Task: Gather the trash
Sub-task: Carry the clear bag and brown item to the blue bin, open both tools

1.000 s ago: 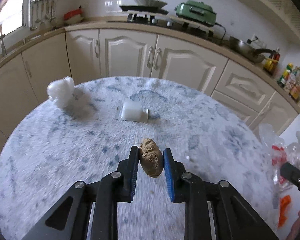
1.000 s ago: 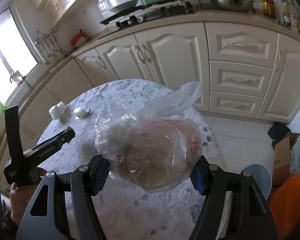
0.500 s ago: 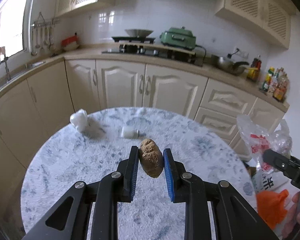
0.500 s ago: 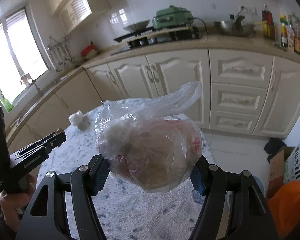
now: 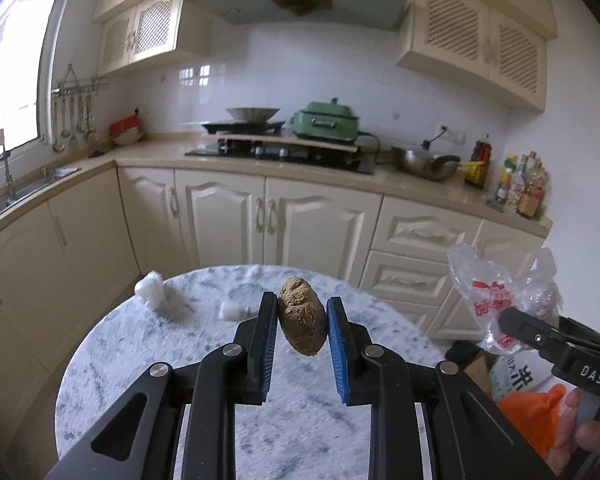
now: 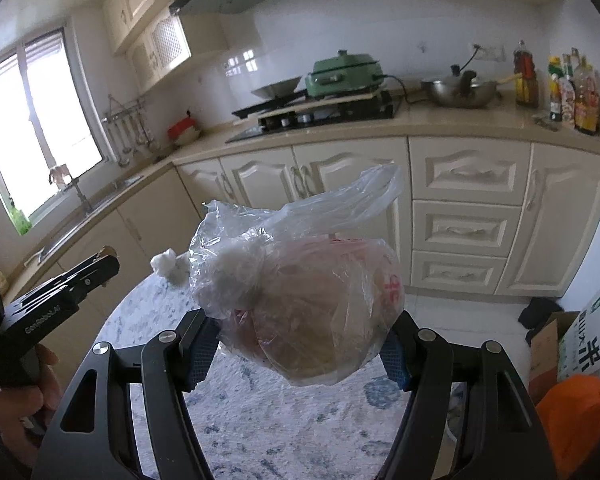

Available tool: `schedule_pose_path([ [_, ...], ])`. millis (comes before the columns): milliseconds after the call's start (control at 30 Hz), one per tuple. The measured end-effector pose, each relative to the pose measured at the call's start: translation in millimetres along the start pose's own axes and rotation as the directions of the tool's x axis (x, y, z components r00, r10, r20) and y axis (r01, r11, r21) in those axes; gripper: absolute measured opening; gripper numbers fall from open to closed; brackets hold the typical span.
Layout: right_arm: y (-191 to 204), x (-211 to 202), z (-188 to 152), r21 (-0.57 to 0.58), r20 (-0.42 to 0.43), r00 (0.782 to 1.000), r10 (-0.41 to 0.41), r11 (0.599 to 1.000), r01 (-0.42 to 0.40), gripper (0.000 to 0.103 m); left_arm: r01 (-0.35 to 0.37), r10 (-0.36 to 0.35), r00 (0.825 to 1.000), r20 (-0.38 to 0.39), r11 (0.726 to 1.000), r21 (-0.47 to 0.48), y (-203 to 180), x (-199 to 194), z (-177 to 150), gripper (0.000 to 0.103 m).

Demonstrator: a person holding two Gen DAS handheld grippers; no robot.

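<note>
Brown lump (image 5: pixel 302 316), crumpled-paper look, pinched between the left claw's (image 5: pixel 302 322) blue pads, held in air above the round marbled table (image 5: pixel 148 344), nr its far edge. Right claw (image 6: pixel 300 350) clamped on a clear plastic bag (image 6: pixel 300 300) w/ red print, stuffed w/ brownish and white scraps, also held up over the table, toward its right edge. Still on the table: white wad (image 5: pixel 150 290) at far-left edge, small white packet (image 5: pixel 232 312) nr far-middle. Orange bag (image 6: pixel 576 420) low, off the table's right side; prob. where trash goes.

Risks, as a guess: the lump is gripped only across its middle, so a tilt or jolt could drop it. The bag is thin and slick; it may slip, tear, or spill thru its loose open top.

Writing: "DAS" on right tool body; red Chinese characters on bag, not readable; large dark character on a sack (image 6: pixel 588 356) by the floor.
</note>
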State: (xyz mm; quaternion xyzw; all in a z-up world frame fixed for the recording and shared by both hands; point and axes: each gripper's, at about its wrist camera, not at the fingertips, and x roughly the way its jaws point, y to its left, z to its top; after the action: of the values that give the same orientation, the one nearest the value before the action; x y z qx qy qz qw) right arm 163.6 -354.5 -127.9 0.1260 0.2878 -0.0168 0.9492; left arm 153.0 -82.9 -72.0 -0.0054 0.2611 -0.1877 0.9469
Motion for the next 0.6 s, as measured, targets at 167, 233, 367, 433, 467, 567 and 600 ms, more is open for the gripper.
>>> schedule_pose_path([
  [167,-19,-24,7,0.022,0.053,0.998,-0.042,0.999,0.041,0.069,0.051,-0.052,0.998,0.032,0.998,0.028,-29,-8,6,0.02],
  [233,-33,-36,10,0.042,0.073,0.994,-0.077,0.996,0.074,0.069,0.084,-0.086,0.995,0.04,0.995,0.048,-44,-8,9,0.02],
  [367,-69,-57,11,0.094,0.098,0.983,-0.159,0.984,0.149,0.069,0.17,-0.174,0.984,0.036,0.981,0.091,-79,0,12,0.021],
  [433,-91,-68,8,0.128,0.103,0.973,-0.208,0.973,0.194,0.069,0.222,-0.226,0.974,0.02,0.968,0.115,-102,8,11,0.021],
  [467,-100,-72,7,0.143,0.102,0.968,-0.228,0.967,0.213,0.069,0.241,-0.244,0.97,0.013,0.963,0.117,-108,12,11,0.021],
  [567,-132,-82,0,0.192,0.086,0.951,-0.296,0.942,0.275,0.069,0.306,-0.306,0.952,-0.025,0.942,0.138,-135,26,8,0.021],
  [600,-142,-86,-3,0.213,0.08,0.947,-0.311,0.934,0.288,0.069,0.326,-0.324,0.945,-0.038,0.934,0.146,-144,31,6,0.021],
])
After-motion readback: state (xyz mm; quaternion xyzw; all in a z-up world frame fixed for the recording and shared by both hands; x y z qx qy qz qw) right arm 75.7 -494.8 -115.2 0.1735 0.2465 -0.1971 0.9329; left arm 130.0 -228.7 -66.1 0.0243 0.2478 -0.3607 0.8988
